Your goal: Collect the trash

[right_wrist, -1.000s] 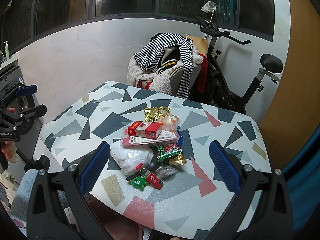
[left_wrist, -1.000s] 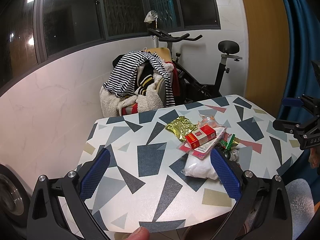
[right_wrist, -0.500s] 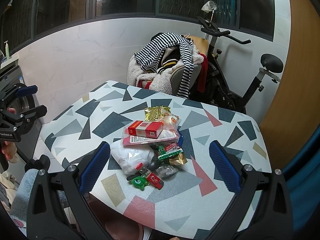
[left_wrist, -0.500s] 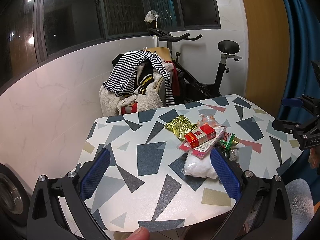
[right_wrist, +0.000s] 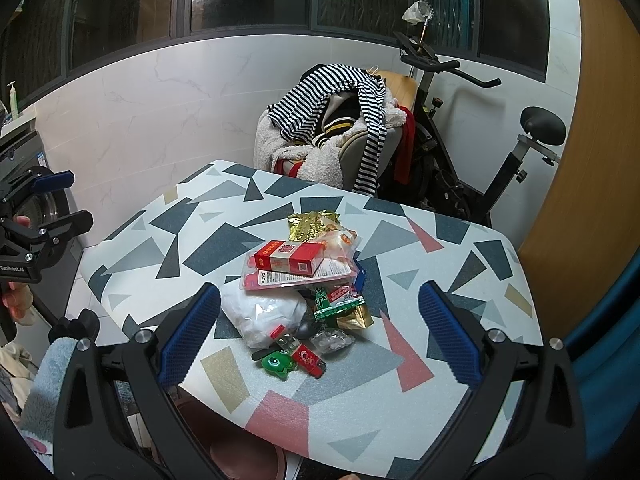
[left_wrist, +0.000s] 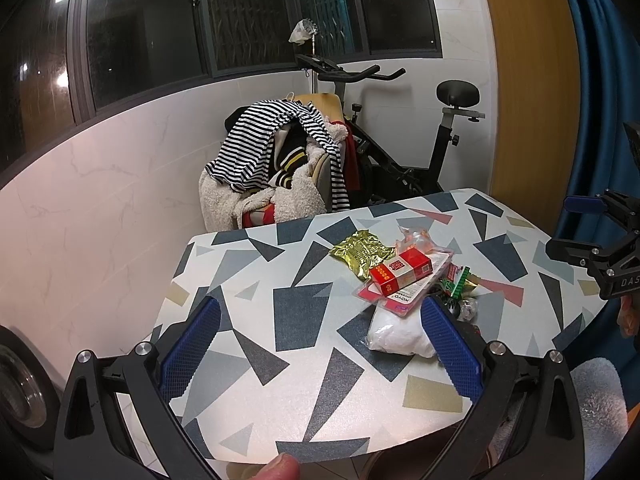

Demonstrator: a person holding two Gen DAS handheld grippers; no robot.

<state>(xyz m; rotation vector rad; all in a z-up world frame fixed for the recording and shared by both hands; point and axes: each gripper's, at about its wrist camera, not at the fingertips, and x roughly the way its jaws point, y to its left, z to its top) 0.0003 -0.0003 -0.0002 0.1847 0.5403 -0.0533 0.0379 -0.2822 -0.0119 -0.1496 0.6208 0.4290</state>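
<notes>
Figure. Two hand-held grippers poised over a patterned table [right_wrist: 460, 364] bearing a heap of trash.

Risks. The heap was loosely stacked: a red carton [right_wrist: 290, 257] lay on a flat pink packet [right_wrist: 296, 278], which in turn overlapped a white plastic bag [right_wrist: 262, 314]. A grasp on any lower layer would probably tip the carton off or scatter the smaller pieces. The red lighter-like item [right_wrist: 307, 359] and green toy-like piece [right_wrist: 276, 363] lay close to the near table edge, so a sideways nudge could push them to the floor. The crumpled gold wrapper [right_wrist: 310, 225] and thin clear wrapper [right_wrist: 331, 340] looked light and slippery; wide pads might close past them or pinch only a corner. Judged from the layout, no item had yet been collected.

Positions. The right gripper [right_wrist: 318, 336] hovered above the near side of the heap, jaws spread wide and holding nothing; the bag, lighter-like item and green piece fell between its fingers in its own view. The left gripper [left_wrist: 320, 350] was likewise wide open and empty, held over bare tabletop, with the heap just beside its right finger: the white bag [left_wrist: 400, 334] nearest, the carton [left_wrist: 400, 272] and gold wrapper [left_wrist: 362, 254] farther on. No receptacle for the trash could be identified with certainty.
</notes>
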